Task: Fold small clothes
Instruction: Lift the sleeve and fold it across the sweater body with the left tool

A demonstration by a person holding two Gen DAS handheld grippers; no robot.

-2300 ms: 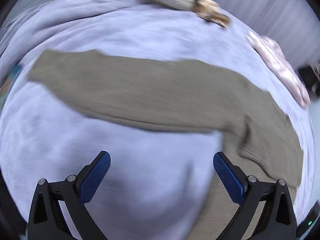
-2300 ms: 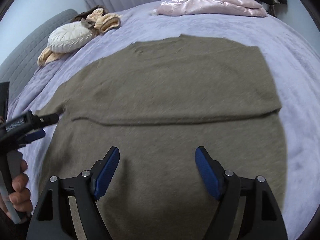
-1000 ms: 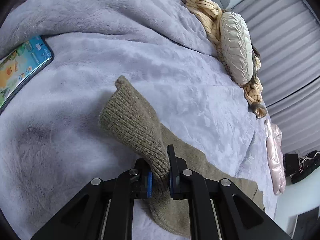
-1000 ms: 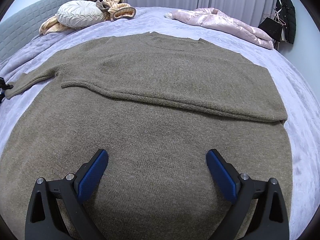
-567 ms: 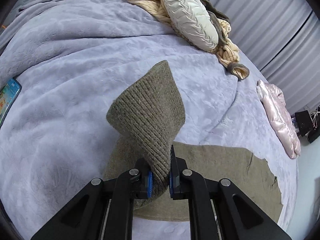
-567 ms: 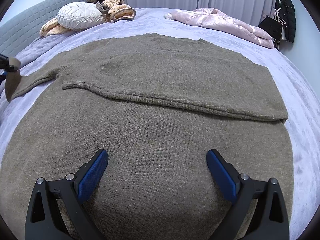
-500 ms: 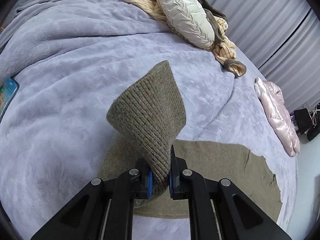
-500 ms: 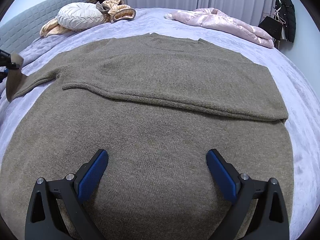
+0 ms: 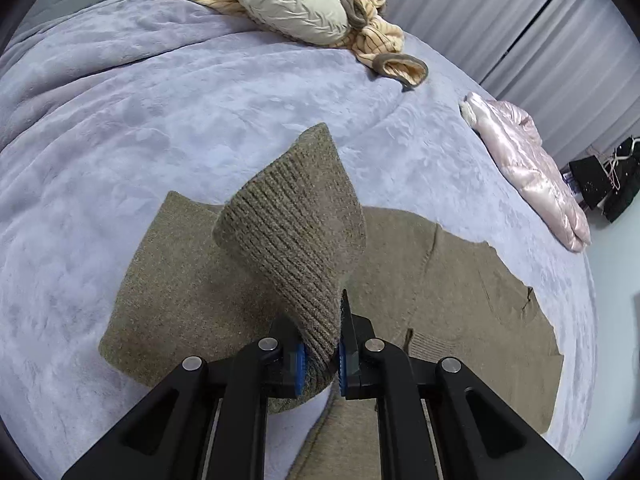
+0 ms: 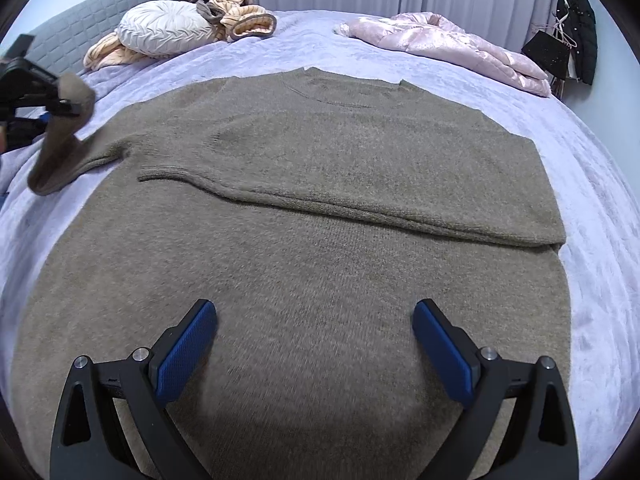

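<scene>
The sweater [image 10: 320, 200] lies flat across the bed [image 10: 592, 208], one sleeve already folded over its chest. The left gripper [image 9: 322, 354] has its fingers clamped on the other sleeve's cuff [image 9: 292, 224], lifted at centre frame, not yet laid across. The right gripper [image 10: 314, 354] hovers with fingers apart over the hem; body folds are left to do.

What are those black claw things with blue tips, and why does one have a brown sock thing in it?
Those are hand-held grippers; a person squeezes one in each hand. Each carries a camera looking along its fingers, so you get two pictures. The left hand-held gripper is shut on the sleeve cuff of a brown sweater, lifted up. The right hand-held gripper is open above the sweater, holding nothing. Everything lies on a purple blanket, with a pink jacket and a round cushion farther back.
</scene>
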